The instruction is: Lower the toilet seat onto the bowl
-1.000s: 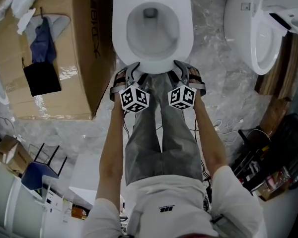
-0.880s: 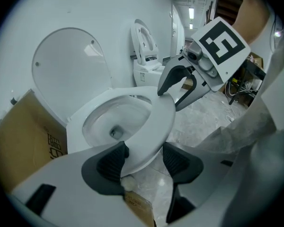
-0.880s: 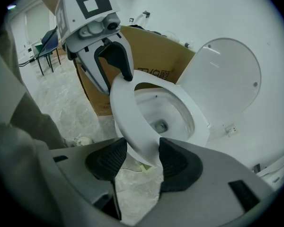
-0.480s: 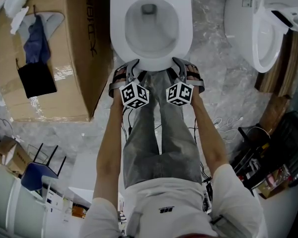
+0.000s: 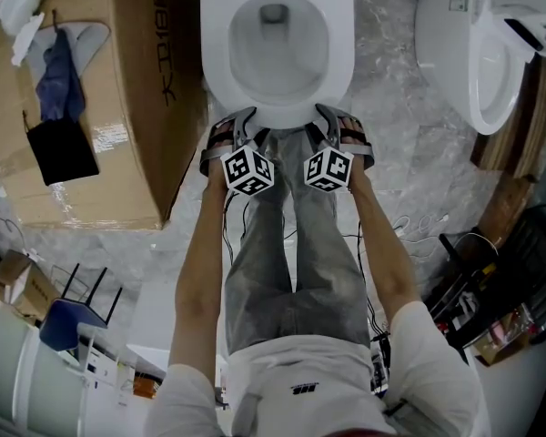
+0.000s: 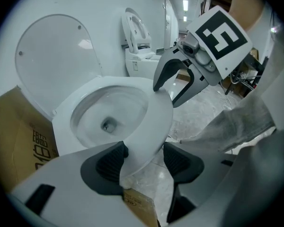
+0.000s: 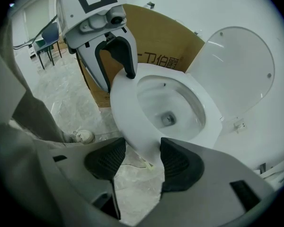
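Seat is laid flat on bowl, lid stood up behind. Seat's front edge is straddled by both tools. L tool: jaws opening, edge between pads. R tool: jaws apart, edge between, not clamped. Box is set just beside on L; floor is left open on R.

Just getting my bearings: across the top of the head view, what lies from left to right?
Large brown cardboard box, white oval toilet with its seat down, second white toilet at the right.
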Motion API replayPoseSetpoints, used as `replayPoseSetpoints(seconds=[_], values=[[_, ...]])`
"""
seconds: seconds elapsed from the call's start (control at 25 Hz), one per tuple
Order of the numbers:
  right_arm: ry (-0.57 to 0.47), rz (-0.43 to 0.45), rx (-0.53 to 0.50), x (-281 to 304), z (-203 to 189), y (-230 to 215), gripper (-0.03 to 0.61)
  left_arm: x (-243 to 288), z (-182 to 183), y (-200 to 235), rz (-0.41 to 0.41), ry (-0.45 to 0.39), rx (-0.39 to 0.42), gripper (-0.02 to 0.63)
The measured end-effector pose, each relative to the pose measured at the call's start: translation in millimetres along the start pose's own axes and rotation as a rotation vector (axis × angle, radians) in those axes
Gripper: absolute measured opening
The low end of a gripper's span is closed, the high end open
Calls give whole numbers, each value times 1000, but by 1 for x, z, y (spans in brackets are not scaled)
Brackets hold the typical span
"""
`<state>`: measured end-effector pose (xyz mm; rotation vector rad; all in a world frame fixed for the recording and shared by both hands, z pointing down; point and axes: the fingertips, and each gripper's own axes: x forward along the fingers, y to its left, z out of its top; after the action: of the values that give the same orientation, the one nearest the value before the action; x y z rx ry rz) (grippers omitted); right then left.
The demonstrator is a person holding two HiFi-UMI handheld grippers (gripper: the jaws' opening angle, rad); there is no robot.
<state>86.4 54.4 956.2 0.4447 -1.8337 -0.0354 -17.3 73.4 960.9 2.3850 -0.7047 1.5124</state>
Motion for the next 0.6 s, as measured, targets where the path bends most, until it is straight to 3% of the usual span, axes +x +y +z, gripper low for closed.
replayPoseSetpoints(seconds=[0.6], values=[[49, 32, -23, 36, -14, 10, 236, 33, -18, -1, -57, 35, -80, 272]])
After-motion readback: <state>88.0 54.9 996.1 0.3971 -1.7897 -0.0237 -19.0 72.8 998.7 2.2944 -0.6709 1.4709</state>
